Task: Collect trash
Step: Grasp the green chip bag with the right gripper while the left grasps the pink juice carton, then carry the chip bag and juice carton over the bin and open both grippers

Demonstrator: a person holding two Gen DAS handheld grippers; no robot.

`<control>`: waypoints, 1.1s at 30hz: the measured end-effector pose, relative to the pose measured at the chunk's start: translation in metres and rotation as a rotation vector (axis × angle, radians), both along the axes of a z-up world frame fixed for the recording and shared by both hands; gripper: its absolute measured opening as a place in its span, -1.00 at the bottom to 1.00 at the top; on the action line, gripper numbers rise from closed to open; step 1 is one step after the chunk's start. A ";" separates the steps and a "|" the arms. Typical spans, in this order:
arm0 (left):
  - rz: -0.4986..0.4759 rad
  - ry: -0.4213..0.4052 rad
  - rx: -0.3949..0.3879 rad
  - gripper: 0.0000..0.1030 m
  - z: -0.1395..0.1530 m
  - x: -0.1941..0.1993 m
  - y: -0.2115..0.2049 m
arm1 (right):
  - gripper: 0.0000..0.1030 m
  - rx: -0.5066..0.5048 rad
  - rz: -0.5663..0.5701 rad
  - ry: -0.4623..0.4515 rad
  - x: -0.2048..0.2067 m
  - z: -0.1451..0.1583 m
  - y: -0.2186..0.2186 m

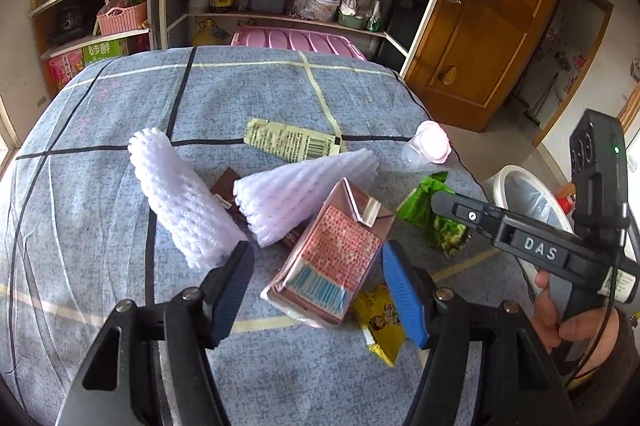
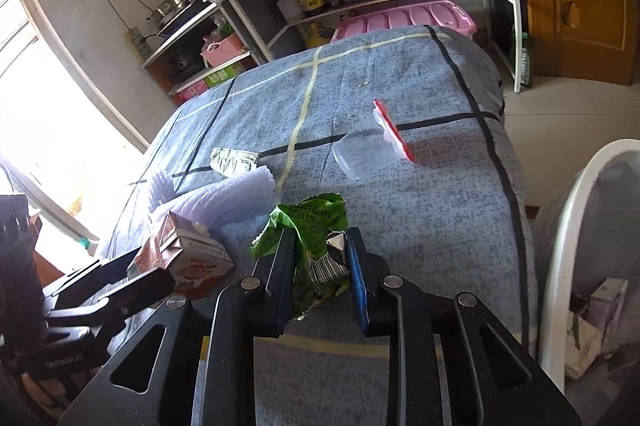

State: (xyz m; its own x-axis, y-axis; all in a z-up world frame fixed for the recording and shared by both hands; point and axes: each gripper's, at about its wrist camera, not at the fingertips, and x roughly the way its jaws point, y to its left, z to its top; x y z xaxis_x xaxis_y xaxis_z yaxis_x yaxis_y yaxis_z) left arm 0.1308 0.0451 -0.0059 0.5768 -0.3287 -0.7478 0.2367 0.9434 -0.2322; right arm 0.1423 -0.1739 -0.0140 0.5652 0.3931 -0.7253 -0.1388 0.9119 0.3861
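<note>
My left gripper [image 1: 316,258] is open, its jaws on either side of a pink drink carton [image 1: 332,254] lying on the blue cloth-covered table [image 1: 100,145]; the carton also shows in the right wrist view [image 2: 188,254]. My right gripper [image 2: 320,250] has its jaws around a crumpled green snack wrapper [image 2: 312,234], which touches both pads; the wrapper also shows in the left wrist view [image 1: 432,214]. Two white foam fruit nets [image 1: 180,201] [image 1: 304,189], a brown wrapper [image 1: 224,189], a yellow-green sachet [image 1: 292,143], a yellow wrapper [image 1: 380,322] and a clear plastic cup [image 2: 368,149] lie on the table.
A white bin with a liner [image 2: 576,266] stands on the floor at the table's right side, with some trash inside. Shelves with bottles and a pink crate [image 1: 300,39] stand behind the table. A wooden door [image 1: 500,5] is at the right.
</note>
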 end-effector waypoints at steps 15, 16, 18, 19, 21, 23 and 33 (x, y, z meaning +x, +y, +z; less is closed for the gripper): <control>0.042 0.000 0.058 -0.21 -0.002 0.000 -0.014 | -0.51 0.028 0.015 -0.054 -0.027 0.017 -0.010; 0.058 -0.003 0.057 -0.24 0.000 -0.001 -0.014 | -0.51 0.032 0.020 -0.058 -0.028 0.018 -0.011; 0.074 -0.031 0.059 -0.31 0.008 -0.007 -0.016 | -0.51 0.032 0.023 -0.075 -0.033 0.021 -0.014; 0.085 -0.046 0.061 -0.31 0.013 -0.010 -0.016 | -0.51 0.028 0.022 -0.084 -0.035 0.023 -0.016; 0.095 -0.066 0.060 -0.31 0.020 -0.016 -0.019 | -0.51 0.037 0.019 -0.092 -0.039 0.026 -0.022; 0.105 -0.079 0.055 -0.31 0.025 -0.021 -0.023 | -0.51 0.045 0.017 -0.097 -0.043 0.029 -0.028; 0.062 -0.140 0.003 -0.31 0.052 -0.040 -0.069 | -0.51 0.069 -0.072 -0.171 -0.071 0.057 -0.089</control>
State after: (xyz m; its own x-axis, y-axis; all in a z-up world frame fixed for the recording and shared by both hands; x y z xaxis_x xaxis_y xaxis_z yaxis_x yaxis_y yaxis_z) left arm 0.0907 -0.0244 0.0466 0.6943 -0.2871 -0.6599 0.2081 0.9579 -0.1978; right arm 0.0718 -0.2625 0.0432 0.7061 0.3924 -0.5894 -0.1426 0.8941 0.4245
